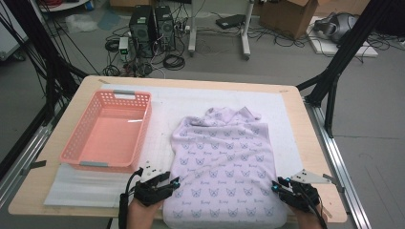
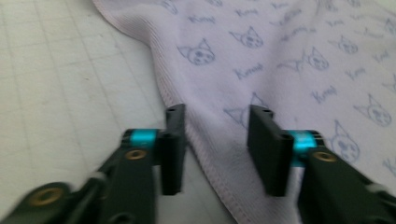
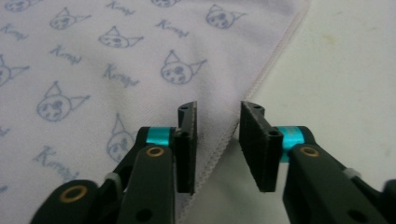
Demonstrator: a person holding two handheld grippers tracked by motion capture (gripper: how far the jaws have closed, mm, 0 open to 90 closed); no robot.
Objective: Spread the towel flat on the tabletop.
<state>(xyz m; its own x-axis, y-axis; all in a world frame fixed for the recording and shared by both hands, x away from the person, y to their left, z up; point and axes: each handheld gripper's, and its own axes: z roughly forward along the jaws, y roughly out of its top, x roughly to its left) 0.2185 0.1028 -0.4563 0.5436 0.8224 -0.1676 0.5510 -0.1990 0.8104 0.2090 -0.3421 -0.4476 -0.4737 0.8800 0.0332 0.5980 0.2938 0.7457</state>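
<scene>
Lilac knitted cloth with blue cat-face print (image 1: 224, 162) lies flat on the white mat of your table (image 1: 296, 114), at 3 o'clock from the pink plastic basket (image 1: 109, 131). Your left hand-held gripper (image 1: 175, 183) and right hand-held gripper (image 1: 276, 185) straddle its near hems, jaws apart, clamping nothing.

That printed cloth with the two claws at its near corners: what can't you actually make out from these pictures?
- Cloth: its near hem is cut off by the bottom edge of the high view.
- Printed words: too small in the high view, blurred in the left gripper view.
- Far end of the cloth: bunched, so its shape stays unclear.
- Left claw and right claw: jaws parted over the hem; contact with the fabric can't be told.
- Pink basket: near wall hides part of its floor.
</scene>
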